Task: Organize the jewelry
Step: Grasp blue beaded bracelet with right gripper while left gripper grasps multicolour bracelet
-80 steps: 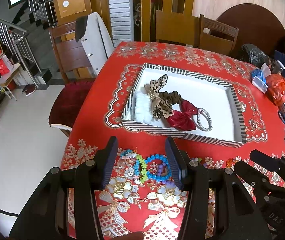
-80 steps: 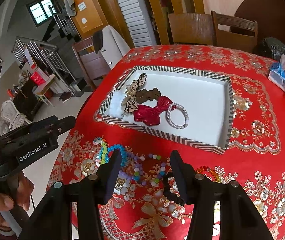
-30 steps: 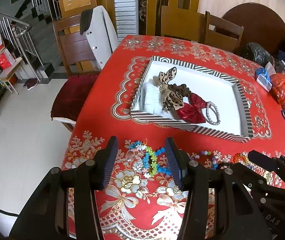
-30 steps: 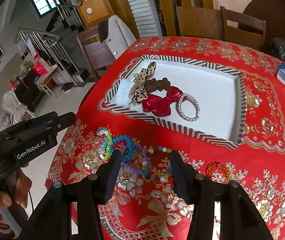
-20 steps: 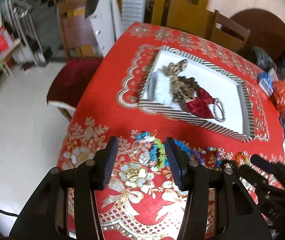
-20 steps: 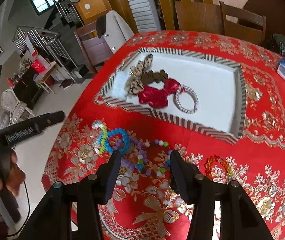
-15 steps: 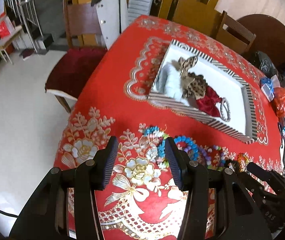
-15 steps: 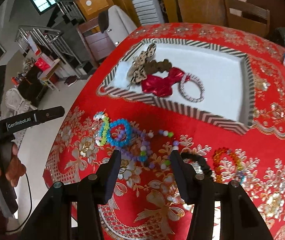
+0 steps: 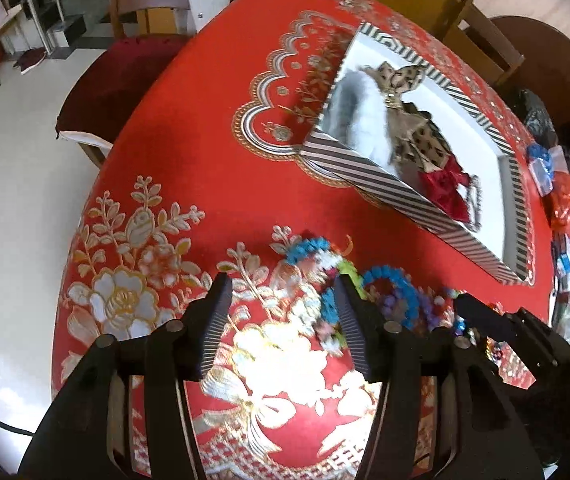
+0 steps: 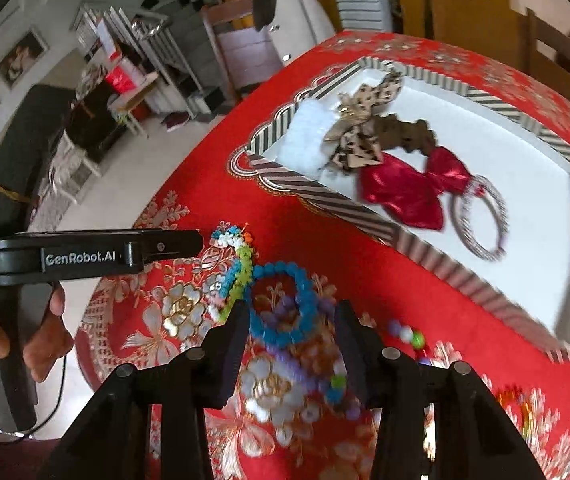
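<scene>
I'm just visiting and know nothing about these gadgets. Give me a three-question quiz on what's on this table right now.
1. True or false: the red bow lies inside the striped tray.
2. Which sits on the tablecloth, outside the tray? A) blue bead bracelet B) leopard-print bow C) silver ring bracelet
3. Fill in: the right hand-held gripper has the ____ bead bracelet between its fingers, not yet pinched.

Key: 1 true; 2 A; 3 blue.
</scene>
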The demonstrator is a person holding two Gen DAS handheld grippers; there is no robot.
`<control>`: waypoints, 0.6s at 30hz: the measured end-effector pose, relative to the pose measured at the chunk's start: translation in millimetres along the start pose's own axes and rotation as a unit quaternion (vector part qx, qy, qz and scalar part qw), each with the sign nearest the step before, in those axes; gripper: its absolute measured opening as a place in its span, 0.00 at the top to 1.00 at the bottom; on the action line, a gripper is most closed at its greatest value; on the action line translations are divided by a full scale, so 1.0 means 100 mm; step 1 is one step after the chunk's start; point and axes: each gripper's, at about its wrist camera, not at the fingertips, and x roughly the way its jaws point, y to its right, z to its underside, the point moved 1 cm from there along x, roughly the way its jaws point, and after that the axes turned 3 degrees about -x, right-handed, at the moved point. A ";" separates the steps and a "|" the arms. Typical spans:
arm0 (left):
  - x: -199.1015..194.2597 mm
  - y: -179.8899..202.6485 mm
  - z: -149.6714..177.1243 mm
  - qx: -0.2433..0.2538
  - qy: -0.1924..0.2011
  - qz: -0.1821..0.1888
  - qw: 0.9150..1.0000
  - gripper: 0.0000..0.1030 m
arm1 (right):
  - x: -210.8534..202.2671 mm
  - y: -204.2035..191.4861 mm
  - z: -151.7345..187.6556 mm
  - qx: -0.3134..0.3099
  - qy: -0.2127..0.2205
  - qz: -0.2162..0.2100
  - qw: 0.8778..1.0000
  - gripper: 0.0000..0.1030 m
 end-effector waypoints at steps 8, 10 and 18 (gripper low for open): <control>0.19 0.03 -0.10 0.063 -0.032 -0.010 0.997 0.48 | 0.40 -0.06 -0.19 -0.067 -0.047 0.024 0.996 0.67; 0.25 0.05 -0.15 0.075 -0.036 -0.012 0.996 0.48 | 0.49 -0.05 -0.21 -0.073 -0.059 0.022 0.995 0.70; 0.40 0.21 -0.20 0.125 -0.019 -0.021 0.992 0.52 | 0.54 -0.02 -0.28 -0.072 -0.043 0.020 0.996 0.92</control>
